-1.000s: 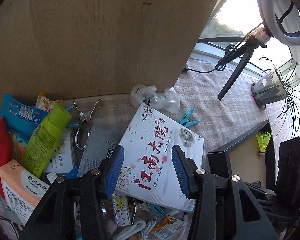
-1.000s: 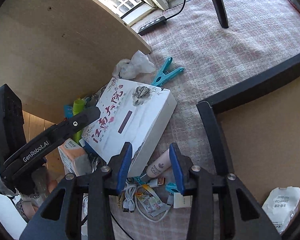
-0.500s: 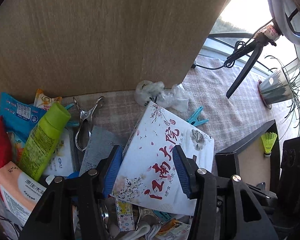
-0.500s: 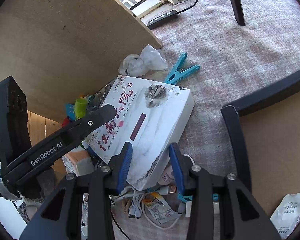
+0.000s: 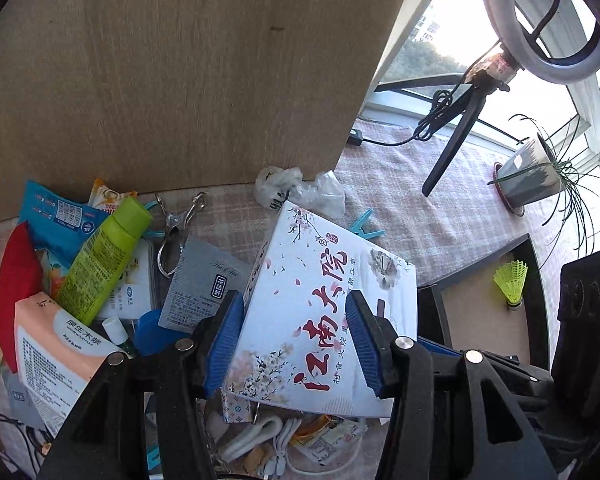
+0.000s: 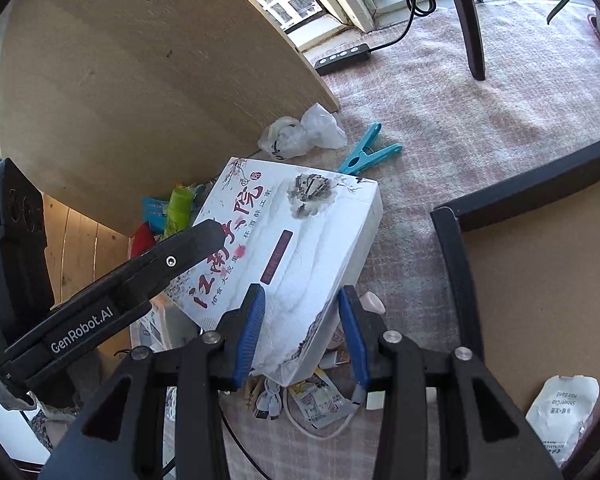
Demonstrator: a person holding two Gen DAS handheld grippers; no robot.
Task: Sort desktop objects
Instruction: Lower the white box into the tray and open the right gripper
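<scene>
A white box with red Chinese characters [image 5: 320,304] is held tilted above a pile of clutter. My left gripper [image 5: 294,338] grips one end of it, blue pads on both sides. The box also shows in the right wrist view [image 6: 288,248], where my right gripper [image 6: 302,328] is closed on its near corner. The left gripper's black finger [image 6: 172,260] reaches onto the box's left side in that view. Under the box lie white cables [image 6: 300,408] and small packets.
Left of the box lie a green tube [image 5: 104,256], a red pouch [image 5: 14,276], a tissue pack [image 5: 56,352] and a metal clip [image 5: 176,232]. A teal clothespin [image 6: 366,154], crumpled plastic [image 6: 304,134], a black-edged tray [image 6: 540,280] with a shuttlecock [image 5: 510,280], and a wooden board [image 5: 180,72] are nearby.
The box has risen and tilted up off the pile, held by both grippers. More of the cables and packets beneath it shows.
</scene>
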